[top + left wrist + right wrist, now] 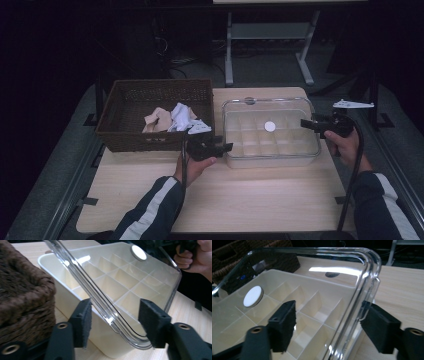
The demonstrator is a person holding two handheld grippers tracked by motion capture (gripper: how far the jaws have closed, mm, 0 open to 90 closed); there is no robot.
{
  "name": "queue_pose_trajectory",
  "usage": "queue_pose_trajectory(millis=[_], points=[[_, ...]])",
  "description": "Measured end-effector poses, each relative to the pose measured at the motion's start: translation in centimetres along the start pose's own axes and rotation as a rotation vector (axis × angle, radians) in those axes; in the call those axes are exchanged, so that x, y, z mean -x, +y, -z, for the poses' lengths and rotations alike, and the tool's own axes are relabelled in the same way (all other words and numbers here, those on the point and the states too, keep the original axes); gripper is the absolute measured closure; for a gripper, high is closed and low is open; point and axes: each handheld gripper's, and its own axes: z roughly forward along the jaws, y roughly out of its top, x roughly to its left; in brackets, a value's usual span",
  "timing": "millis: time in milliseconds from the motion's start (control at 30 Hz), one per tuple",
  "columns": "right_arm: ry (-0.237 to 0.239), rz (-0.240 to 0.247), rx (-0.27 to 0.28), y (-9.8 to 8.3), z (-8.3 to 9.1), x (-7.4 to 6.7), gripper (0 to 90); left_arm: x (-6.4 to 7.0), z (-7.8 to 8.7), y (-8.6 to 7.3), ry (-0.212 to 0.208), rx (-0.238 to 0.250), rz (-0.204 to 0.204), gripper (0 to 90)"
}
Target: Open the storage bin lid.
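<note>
At the middle right of the high view, a cream divided box (270, 145) sits on the tabletop (225, 195) with its clear lid (270, 107) tilted up above it, one person working it from both ends. The left gripper (226, 146) reaches in at the lid's near left corner; in its own view the lid's edge runs between the fingers (83, 320), which stand partly apart and are not yet pressing on it. The right gripper (306, 123) is at the right end, and there too the fingers (284, 322) straddle the lid's rim with gaps on either side.

My guess is the lid is half managed: raised off the box, still neither fully clear nor seated. The compartments look empty. The wicker basket (155, 92) at centre left holds crumpled cloths (172, 120), untouched.
</note>
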Motion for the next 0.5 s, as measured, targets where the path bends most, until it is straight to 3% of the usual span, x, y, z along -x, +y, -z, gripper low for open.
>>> queue_pose_trajectory(millis=[133,233,300,367,400,433,467,500], points=[[0.011,-0.017,0.022,0.1,0.7,0.1,37.6,0.0,0.3,0.1,-0.001,0.011,0.002,50.7],[0.032,-0.035,0.035,0.2,1.4,0.2,45.6,-0.1,1.0,0.5,-0.005,0.057,0.015,56.3],[0.05,-0.045,0.027,0.2,1.6,0.2,47.7,0.0,1.4,0.8,-0.012,0.074,-0.004,59.1],[0.07,-0.043,0.017,0.2,1.6,0.1,51.6,0.3,1.4,1.0,-0.091,0.086,-0.019,66.0],[0.086,-0.044,0.015,0.2,1.6,0.0,57.1,0.7,1.2,1.1,-0.075,0.08,-0.041,66.8],[0.085,-0.028,0.018,0.2,1.5,-0.3,69.7,0.7,1.2,1.1,-0.075,0.08,-0.041,70.3],[0.064,0.004,0.015,0.3,1.5,-0.8,70.8,1.3,0.6,1.2,-0.053,0.039,-0.07,72.3],[0.077,0.008,0.007,0.4,1.3,-1.1,69.4,1.3,0.4,1.0,-0.014,0.027,-0.069,71.4]])
